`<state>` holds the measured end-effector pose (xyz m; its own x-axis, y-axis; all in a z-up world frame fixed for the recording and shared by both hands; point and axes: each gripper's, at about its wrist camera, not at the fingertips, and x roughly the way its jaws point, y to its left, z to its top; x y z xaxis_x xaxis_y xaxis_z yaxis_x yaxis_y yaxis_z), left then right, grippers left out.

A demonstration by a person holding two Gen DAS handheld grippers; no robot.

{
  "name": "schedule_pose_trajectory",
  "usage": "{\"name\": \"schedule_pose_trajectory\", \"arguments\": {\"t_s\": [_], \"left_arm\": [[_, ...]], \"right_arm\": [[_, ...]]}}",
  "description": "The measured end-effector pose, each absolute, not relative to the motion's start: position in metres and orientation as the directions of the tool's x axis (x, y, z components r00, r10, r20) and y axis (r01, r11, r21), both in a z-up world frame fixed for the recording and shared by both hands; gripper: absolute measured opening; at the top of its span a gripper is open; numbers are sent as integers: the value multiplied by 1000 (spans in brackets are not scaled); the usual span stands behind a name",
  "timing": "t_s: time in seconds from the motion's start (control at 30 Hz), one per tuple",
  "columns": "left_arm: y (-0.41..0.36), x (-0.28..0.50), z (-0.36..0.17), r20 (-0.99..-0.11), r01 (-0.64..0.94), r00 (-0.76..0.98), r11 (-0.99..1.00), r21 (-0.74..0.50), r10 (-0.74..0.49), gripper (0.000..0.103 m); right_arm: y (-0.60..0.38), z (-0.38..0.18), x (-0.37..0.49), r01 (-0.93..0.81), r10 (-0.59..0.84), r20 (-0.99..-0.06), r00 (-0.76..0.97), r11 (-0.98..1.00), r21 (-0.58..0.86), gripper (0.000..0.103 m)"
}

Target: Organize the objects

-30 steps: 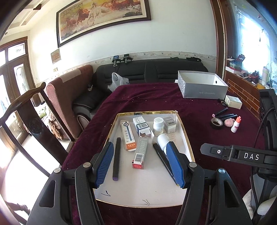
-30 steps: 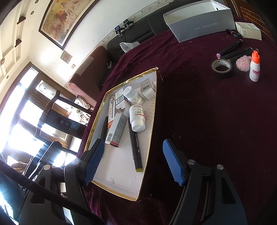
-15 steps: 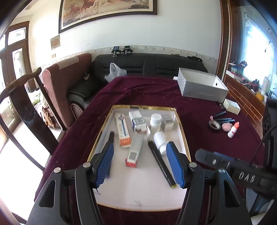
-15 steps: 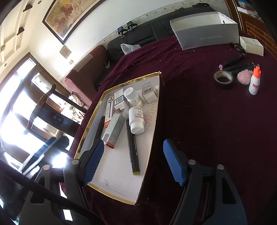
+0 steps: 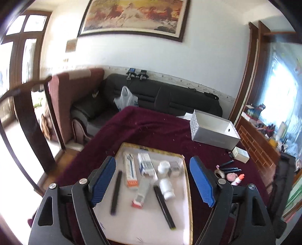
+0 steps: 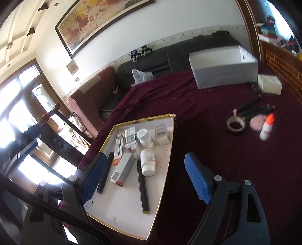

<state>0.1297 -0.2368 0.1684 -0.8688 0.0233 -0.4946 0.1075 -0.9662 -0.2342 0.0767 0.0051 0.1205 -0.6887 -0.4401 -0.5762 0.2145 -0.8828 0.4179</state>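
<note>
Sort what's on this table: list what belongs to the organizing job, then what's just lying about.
Job:
gold-rimmed tray
lying white bottle
upright white bottle
black marker
tape roll
orange-capped bottle
grey box

Lying about:
black sofa
plastic bag
horse painting

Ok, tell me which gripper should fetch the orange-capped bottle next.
Right, probably. The orange-capped bottle lies on the cloth right of the tray, nearer the right gripper. The left gripper hangs over the tray. Both are empty, jaws opening.
</note>
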Motion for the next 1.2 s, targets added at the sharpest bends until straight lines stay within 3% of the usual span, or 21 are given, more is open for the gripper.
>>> {"name": "schedule_pose_trajectory", "arguments": {"t_s": [0.17,0.47,1.2], "left_arm": [[-226,135,145,-550,124,-835,-961,-245,33,76],[-198,153,169,-464,87,-886,-978,-189,11,76],[-162,137,147,-552,20,-828,-978,-208,101,76]], "right_arm": [[-3,94,64,211,-475,-590,-652,-862,461,85],[-2,89,62,223,-500,-593,-631,-849,479,85],[39,66,64,141,-481,-606,-633,-842,521,85]]}}
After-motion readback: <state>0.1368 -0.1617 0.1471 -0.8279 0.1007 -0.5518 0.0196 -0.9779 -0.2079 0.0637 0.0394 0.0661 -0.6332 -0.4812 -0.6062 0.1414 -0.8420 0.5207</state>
